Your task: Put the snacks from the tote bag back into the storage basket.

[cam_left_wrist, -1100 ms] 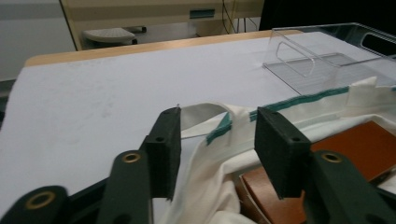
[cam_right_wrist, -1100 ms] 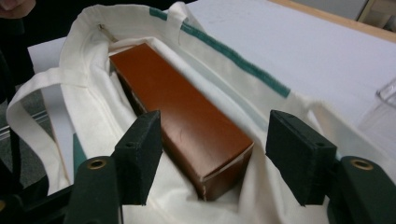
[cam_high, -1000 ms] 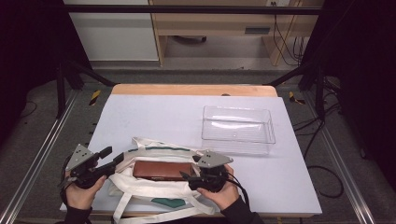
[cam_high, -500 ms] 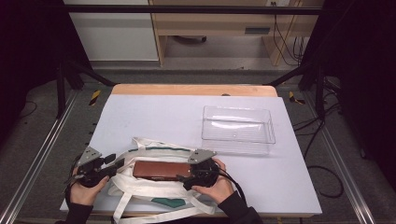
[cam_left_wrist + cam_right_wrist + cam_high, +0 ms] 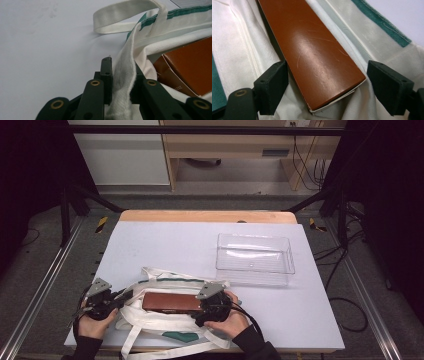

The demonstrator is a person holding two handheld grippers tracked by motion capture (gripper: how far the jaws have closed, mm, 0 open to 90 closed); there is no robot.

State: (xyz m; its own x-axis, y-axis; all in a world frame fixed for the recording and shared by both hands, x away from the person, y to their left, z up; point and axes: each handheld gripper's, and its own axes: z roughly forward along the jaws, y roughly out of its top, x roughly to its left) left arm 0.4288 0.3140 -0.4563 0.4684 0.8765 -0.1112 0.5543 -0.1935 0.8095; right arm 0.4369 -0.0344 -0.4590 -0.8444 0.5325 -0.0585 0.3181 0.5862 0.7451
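Both hands sit at the lower edge of the high view. The left gripper (image 5: 120, 296) has just been closing, apparently pinched tight; the right gripper (image 5: 200, 307) has its jaws spread wide.

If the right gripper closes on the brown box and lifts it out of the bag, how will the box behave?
The brown box looks stiff and long, so gripped at this end it may tilt down. Its glossy face could slip between the jaws. The end flap gapes slightly, so a hard squeeze may crush it. The white bag is floppy and may drag along.

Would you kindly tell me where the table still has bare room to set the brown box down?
Bare table lies beyond the white bag, left of the clear tray, and in the near right corner. The near left is crowded: bag, brown box, left tool and right tool.
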